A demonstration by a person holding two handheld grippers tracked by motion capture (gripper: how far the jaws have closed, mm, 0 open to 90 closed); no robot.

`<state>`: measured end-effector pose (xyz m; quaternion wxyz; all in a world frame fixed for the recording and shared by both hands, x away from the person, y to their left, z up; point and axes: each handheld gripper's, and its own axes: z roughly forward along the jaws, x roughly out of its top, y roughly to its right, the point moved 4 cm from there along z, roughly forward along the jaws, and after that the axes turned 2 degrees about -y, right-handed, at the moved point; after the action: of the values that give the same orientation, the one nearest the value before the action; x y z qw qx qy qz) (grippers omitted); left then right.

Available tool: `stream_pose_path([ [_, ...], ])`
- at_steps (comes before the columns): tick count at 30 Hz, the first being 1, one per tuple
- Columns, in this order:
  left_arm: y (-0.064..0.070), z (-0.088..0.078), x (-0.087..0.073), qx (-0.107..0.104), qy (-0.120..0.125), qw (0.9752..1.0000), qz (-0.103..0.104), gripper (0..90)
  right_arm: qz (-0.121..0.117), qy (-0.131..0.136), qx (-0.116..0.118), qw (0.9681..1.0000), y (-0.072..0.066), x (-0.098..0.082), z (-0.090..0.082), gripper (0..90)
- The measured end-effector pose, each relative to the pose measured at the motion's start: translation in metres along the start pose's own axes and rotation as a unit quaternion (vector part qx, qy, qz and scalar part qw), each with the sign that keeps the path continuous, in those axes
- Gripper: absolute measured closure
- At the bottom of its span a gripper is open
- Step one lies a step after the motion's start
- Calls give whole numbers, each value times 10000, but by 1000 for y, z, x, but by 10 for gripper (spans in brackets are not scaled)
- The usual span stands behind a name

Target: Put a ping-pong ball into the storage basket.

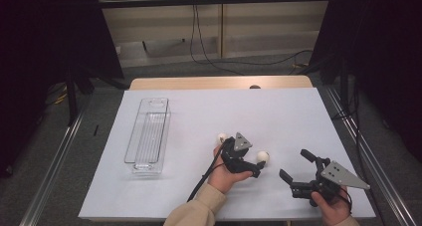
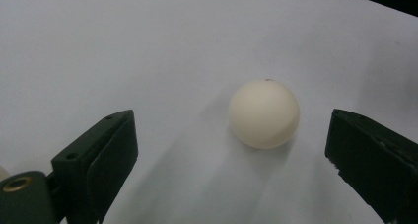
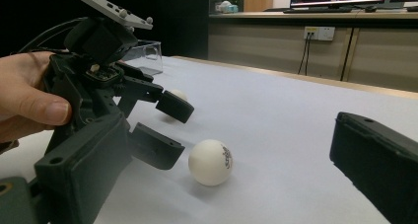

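A white ball (image 1: pixel 263 157) lies on the white sheet right in front of my left gripper (image 1: pixel 255 162), which a hand holds low over the table. In the left gripper view the ball (image 2: pixel 264 114) sits just ahead of the open jaws, nearer the right one, touching neither. A second white ball (image 1: pixel 222 136) lies behind that gripper, and in the right gripper view it (image 3: pixel 178 94) peeks past the far jaw. My right gripper (image 1: pixel 294 165) is open to the right and holds nothing. Its view shows the near ball (image 3: pixel 211 162) with a printed mark.
A clear plastic bin (image 1: pixel 149 136) stands lengthwise on the left part of the sheet (image 1: pixel 278 111). The wooden table edge (image 1: pixel 199 82) runs along the back. Metal rails flank the table and cables lie on the floor behind.
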<state>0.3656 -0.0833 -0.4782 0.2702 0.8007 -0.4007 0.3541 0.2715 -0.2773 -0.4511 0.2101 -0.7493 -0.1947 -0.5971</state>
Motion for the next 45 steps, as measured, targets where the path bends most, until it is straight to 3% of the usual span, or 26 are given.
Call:
stream_pose_path([
  [28,5,18,2,-221,-196,9995,81,173,-10,-3,3,10000,0,0,0,12],
  [39,6,20,4,-296,-129,9995,26,204,-16,-5,13,10000,0,0,0,11],
  [45,9,22,7,-318,-293,9990,137,229,-20,-10,13,10000,-1,0,0,12],
])
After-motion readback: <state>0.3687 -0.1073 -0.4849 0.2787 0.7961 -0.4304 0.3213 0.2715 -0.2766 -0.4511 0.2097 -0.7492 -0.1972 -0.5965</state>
